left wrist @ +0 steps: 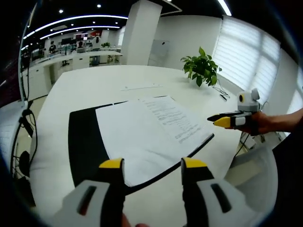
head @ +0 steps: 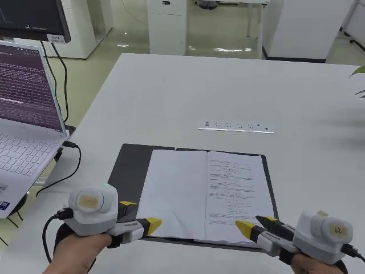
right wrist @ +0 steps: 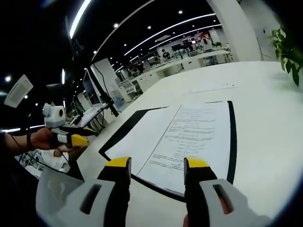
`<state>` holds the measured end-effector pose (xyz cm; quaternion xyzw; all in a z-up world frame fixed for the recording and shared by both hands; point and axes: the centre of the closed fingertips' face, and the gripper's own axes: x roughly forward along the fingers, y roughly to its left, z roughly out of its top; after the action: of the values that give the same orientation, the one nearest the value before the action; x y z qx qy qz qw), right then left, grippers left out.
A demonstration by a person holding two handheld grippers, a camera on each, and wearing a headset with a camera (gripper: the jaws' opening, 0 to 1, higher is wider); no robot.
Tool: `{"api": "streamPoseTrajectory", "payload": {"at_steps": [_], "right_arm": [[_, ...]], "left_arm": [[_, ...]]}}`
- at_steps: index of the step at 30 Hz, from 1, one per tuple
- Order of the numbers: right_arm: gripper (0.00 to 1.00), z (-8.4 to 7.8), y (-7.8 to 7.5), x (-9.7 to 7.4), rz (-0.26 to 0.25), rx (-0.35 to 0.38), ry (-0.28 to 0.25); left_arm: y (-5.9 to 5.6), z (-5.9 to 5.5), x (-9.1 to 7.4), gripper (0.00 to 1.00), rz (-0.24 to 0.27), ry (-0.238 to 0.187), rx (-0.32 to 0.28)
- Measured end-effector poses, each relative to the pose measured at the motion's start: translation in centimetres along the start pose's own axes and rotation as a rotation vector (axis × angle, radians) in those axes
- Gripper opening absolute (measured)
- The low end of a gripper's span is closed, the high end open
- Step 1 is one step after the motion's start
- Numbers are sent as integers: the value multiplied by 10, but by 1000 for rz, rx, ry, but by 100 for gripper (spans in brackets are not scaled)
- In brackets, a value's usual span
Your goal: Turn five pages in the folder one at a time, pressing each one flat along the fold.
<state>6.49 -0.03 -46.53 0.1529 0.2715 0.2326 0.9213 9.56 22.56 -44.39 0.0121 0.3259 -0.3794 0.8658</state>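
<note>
The black folder (head: 128,171) lies open on the white table, with a blank white page (head: 174,191) on its left and a printed page (head: 236,188) on its right. My left gripper (head: 141,214) hovers at the folder's near left corner, open and empty. Its yellow-tipped jaws (left wrist: 153,164) stand apart above the near edge of the folder (left wrist: 85,142). My right gripper (head: 256,224) is at the near right corner, also open and empty. In its own view my right gripper (right wrist: 157,163) frames the printed page (right wrist: 194,130). Each gripper shows in the other's view: the right gripper (left wrist: 232,120) and the left gripper (right wrist: 71,137).
An open laptop (head: 23,114) stands at the table's left edge, with cables (head: 68,171) running beside the folder. A socket strip (head: 235,126) is set into the table beyond the folder. A potted plant (left wrist: 202,68) stands far right. A monitor (head: 31,20) is at top left.
</note>
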Motion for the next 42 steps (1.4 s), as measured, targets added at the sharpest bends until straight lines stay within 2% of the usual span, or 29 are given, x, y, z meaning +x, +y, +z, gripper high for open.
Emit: {"api": "streamPoseTrajectory", "payload": {"at_steps": [4,6,12,17,19,20,23,26,31,37,42], "right_arm": [[51,4,3,-8,2,-15,-6],[54,9,4,-13,-1,-17,-27],[58,12,6,-24,-1,-43,-36],[63,-2,9,-32,-1,-149,34],[62,-7,8,-34,-8,-165,46],[63,-9,7,-35,-8,-161,49],[66,-16,7,-37,-6,-160,68],[67,-22,11,-40,3,-188,95],[69,-23,8,-42,-7,-151,84],[71,-27,6,-46,-17,-142,97],[69,-31,4,-48,-21,-108,95]], "left_arm": [[0,8,-10,50,5,-18,27],[-2,12,-16,53,5,-34,44],[-9,12,-25,61,0,-28,111],[-12,10,-32,68,-3,-37,143],[-14,5,-33,70,10,-25,191],[-14,3,-33,71,9,-22,194],[-19,-6,-31,74,-9,-13,170],[-18,-12,-30,76,-2,-3,150],[-21,-15,-30,76,-12,7,134],[-20,-17,-29,76,-9,13,128],[-21,-20,-27,76,-17,19,128]]}}
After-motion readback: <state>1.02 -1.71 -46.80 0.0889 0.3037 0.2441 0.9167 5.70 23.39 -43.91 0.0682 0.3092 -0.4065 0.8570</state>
